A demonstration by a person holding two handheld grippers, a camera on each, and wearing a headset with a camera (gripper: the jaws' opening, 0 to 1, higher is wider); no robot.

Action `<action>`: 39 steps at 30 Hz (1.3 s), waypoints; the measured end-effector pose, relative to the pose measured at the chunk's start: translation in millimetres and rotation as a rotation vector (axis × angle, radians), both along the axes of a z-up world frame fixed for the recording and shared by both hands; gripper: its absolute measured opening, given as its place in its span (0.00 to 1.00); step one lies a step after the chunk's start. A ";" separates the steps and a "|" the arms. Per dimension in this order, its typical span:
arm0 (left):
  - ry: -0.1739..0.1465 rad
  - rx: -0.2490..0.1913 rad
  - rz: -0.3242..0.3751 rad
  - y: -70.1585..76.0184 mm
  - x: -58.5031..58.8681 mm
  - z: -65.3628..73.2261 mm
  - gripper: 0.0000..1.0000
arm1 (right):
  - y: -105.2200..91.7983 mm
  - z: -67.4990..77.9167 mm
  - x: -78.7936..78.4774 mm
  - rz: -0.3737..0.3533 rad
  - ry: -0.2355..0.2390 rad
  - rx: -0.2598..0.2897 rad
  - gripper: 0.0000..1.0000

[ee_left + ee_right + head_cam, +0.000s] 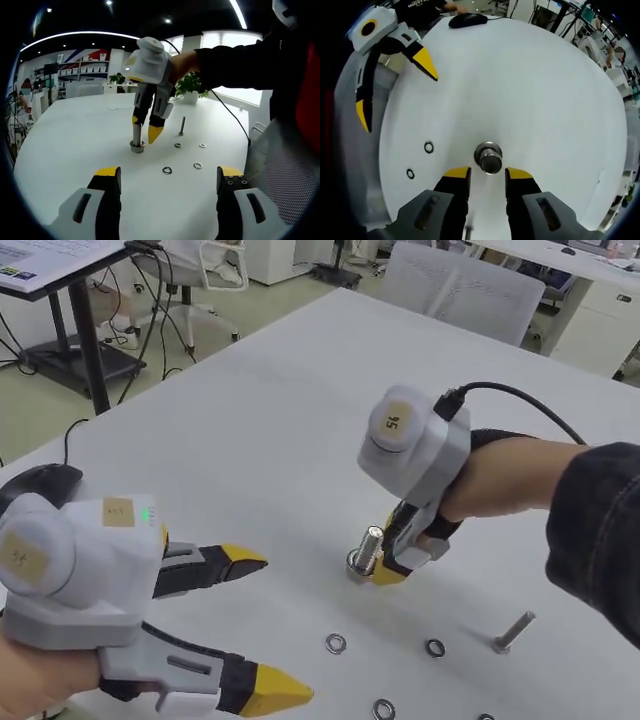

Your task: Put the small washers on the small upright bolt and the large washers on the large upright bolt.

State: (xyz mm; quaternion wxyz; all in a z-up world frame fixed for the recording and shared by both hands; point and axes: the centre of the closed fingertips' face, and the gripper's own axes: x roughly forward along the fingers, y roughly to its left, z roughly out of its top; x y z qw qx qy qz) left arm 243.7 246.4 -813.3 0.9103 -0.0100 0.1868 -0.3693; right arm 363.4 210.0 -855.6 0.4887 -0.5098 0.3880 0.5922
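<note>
My left tongs hang low at the near edge of the white tabletop, yellow tips spread wide with nothing between them. In the left gripper view, those tongs rise from the bottom with bare tabletop in their gap.

The right tongs point steeply down at the large upright bolt, which stands near the middle of the tabletop. In the right gripper view I look down on the bolt's top just beyond the two tips, which sit a narrow gap apart. I see nothing held in them. From the left gripper view the right tongs have one tip close beside the bolt's shaft and the other just to its side. I cannot tell whether either tip touches the bolt.

The small upright bolt stands well off to the right of the large one, on its own.

Four washers lie flat on the tabletop, all loose and apart from one another:
- one in front of the large bolt
- one between it and the small bolt
- two nearer to me

I cannot sort them by size from here. A dark computer mouse sits at the far left.
</note>
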 end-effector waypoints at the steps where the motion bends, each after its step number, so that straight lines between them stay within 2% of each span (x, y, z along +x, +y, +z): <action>1: 0.000 0.000 -0.001 -0.1 -0.1 0.2 0.78 | -0.7 0.4 -0.3 -0.002 0.000 -0.001 0.28; 25: -0.008 0.012 -0.012 -1.4 0.3 5.7 0.78 | -22.6 7.0 -9.7 -0.050 -0.001 0.017 0.28; 39: -0.015 0.024 -0.014 -1.8 -0.4 7.5 0.77 | -30.4 7.1 -30.1 -0.059 0.007 0.038 0.28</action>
